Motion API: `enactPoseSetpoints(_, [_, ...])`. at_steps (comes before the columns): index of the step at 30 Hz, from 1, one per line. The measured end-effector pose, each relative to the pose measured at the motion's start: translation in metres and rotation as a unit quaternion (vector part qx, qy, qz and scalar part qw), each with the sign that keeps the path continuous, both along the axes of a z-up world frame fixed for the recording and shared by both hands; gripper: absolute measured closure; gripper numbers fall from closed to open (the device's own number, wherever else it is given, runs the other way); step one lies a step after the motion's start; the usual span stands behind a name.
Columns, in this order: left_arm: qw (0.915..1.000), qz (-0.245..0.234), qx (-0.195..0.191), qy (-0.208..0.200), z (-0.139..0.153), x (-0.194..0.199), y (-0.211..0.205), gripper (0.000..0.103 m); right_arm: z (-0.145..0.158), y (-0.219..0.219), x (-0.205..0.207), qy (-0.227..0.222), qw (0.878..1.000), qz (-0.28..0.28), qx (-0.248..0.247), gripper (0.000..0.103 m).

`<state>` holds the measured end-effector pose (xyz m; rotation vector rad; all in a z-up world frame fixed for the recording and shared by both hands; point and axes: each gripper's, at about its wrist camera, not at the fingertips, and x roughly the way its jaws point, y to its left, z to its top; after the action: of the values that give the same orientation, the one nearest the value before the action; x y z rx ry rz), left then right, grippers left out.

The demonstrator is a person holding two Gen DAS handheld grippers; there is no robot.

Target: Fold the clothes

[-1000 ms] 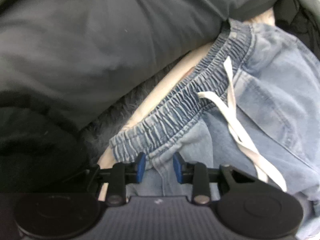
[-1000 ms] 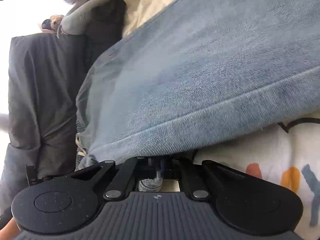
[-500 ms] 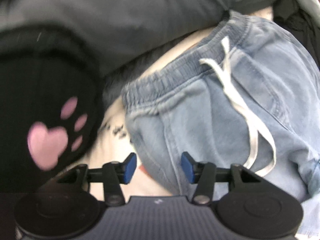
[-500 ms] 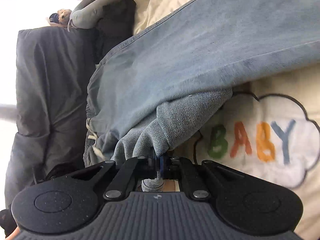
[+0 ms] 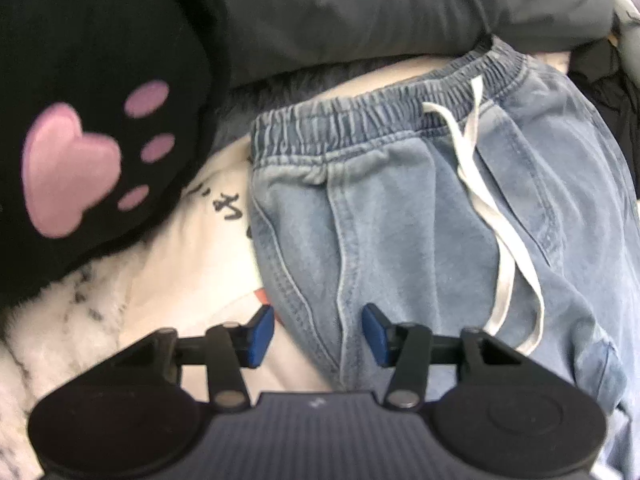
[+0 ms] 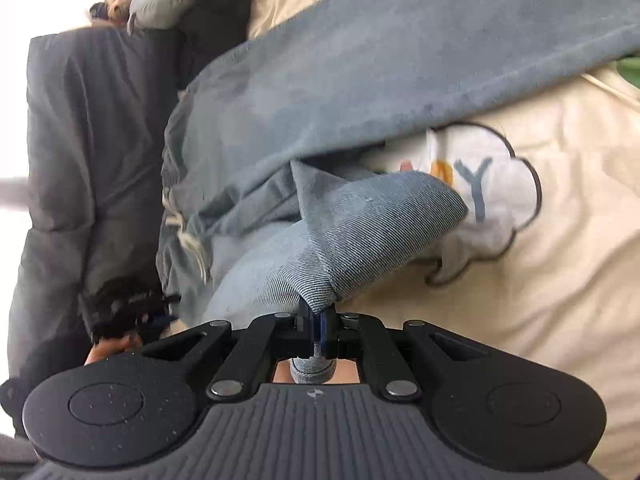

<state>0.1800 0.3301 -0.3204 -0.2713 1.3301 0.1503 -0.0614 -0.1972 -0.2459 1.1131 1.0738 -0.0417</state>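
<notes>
Partly hiding the cloud print [image 6: 506, 200] on the cream blanket [image 6: 540, 300], leaving only "Y" readable; lying across it, the jeans [image 5: 420, 216]. Gaping wide over the denim, the left gripper [image 5: 318, 334]; pinching a fold of jeans, the right gripper [image 6: 318, 330].

Light blue denim trousers [image 5: 400, 220] with white drawstring [image 5: 492, 216], black cushion [image 5: 80, 80] with pink paw print

I'm seeing a cream blanket [image 6: 560, 280] carrying everything, its white cloud patch [image 6: 508, 200] showing coloured letters. Light-blue denim trousers [image 5: 420, 220] are lying directly on it, waistband toward a dark grey cushion [image 5: 360, 12], and a black paw-print pillow [image 5: 100, 120] is resting beside them.
</notes>
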Motion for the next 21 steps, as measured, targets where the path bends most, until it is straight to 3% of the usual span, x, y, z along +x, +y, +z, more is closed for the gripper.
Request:
enactPoseSetpoints(3, [0.9999,0.008,-0.011,-0.001,-0.003,-0.002,0.002,0.070,0.009,0.008,-0.005,0.003,1.000,0.008,0.002,0.103])
enactPoseSetpoints(5, [0.9999,0.005,-0.011,-0.007,-0.001,-0.003,0.002,0.087,0.018,0.011,-0.006,-0.006,1.000,0.011,-0.004,0.103])
enactPoseSetpoints(8, [0.9998,-0.001,-0.012,-0.016,0.008,-0.002,0.003,0.094,0.030,0.013,-0.002,-0.016,1.000,0.019,-0.009,0.103])
enactPoseSetpoints(21, [0.9976,0.008,-0.033,-0.060,0.063,-0.002,0.022,0.096,0.131,0.015,0.027,-0.117,0.989,0.093,-0.014,0.103])
